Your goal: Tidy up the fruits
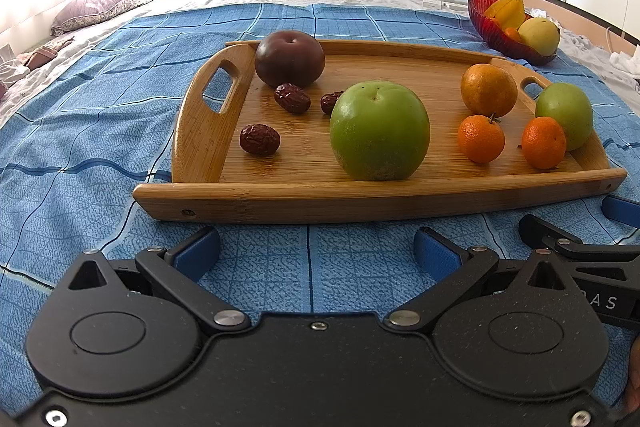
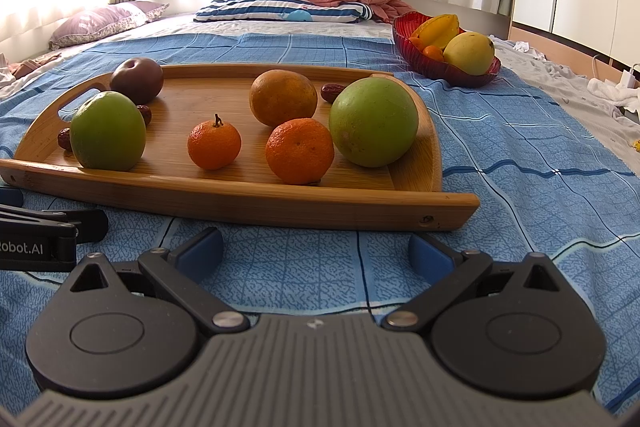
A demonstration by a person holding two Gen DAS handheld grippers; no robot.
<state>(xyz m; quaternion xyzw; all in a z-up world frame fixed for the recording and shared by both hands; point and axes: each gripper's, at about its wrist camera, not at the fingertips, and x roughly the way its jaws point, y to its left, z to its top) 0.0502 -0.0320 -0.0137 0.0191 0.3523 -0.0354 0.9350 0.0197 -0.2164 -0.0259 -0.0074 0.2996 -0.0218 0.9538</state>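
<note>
sorting barely begun, both grippers empty

waiting side by side on the blue bedspread [image 1: 100,115], the left gripper [image 1: 316,251] and right gripper [image 2: 316,251] both have fingers spread wide and hold nothing, each just short of the wooden tray [image 1: 360,203]. going left to right in the left wrist view: a dark plum [image 1: 290,58] at 11 o'clock on the tray, three red dates [image 1: 260,139] near it, a big green fruit [image 1: 379,131] near the middle, then three oranges [image 1: 481,139] and a second green fruit [image 1: 565,115] toward 3 o'clock. off the tray at 1 o'clock, well apart, a red bowl [image 1: 486,27] already holds some fruit. my judgement: nearly everything is still to sort.
</note>
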